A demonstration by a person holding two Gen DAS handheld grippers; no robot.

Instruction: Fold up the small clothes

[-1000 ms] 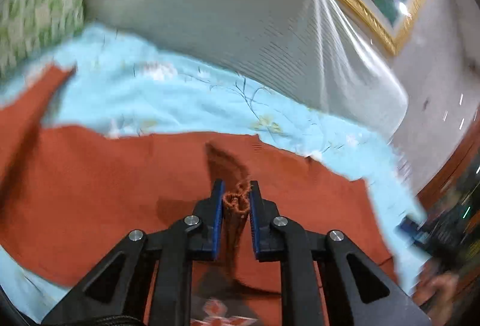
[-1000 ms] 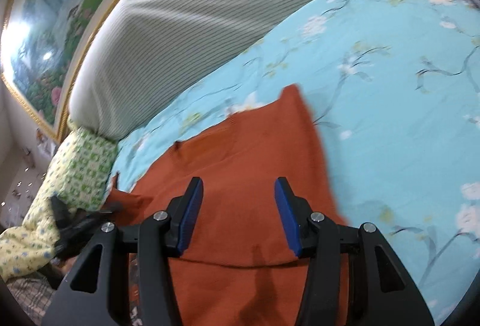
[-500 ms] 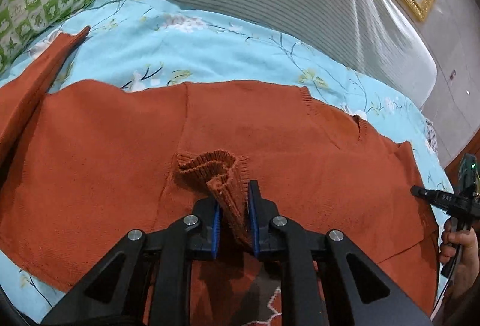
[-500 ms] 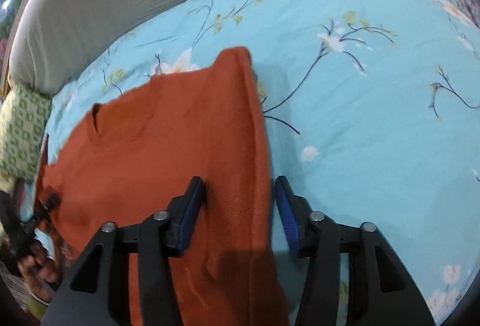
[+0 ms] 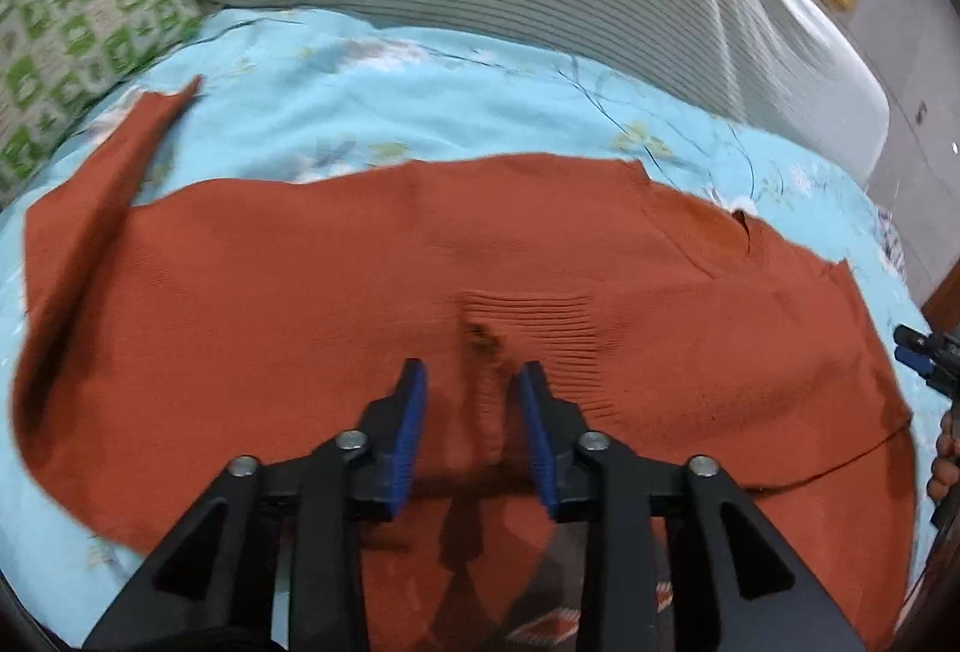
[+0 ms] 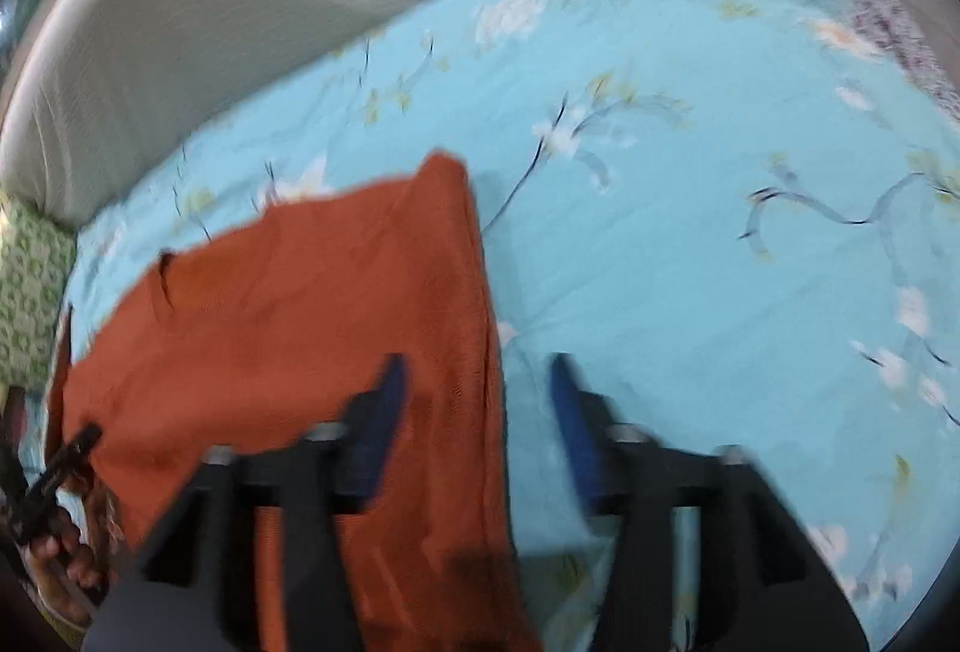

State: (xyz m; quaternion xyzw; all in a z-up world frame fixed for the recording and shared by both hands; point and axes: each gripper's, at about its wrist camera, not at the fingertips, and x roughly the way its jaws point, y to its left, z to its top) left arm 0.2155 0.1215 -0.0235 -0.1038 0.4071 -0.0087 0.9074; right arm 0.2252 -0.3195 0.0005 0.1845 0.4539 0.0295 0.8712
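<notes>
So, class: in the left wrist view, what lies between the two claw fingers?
A raised ridge of the orange sweater, its ribbed cuff, sits between the left claw's opening fingers; neither blue pad presses on it.

The left gripper pointed steeply downward, its jaws opening, the blue pads standing apart without pressing on anything. The right gripper was angled downward too, blurred in its own view, its jaws likewise opening and its blue pads set wider apart than the left's. A hand showed at the lower left edge of the right wrist view, fingers curled around the other gripper's handle.
</notes>
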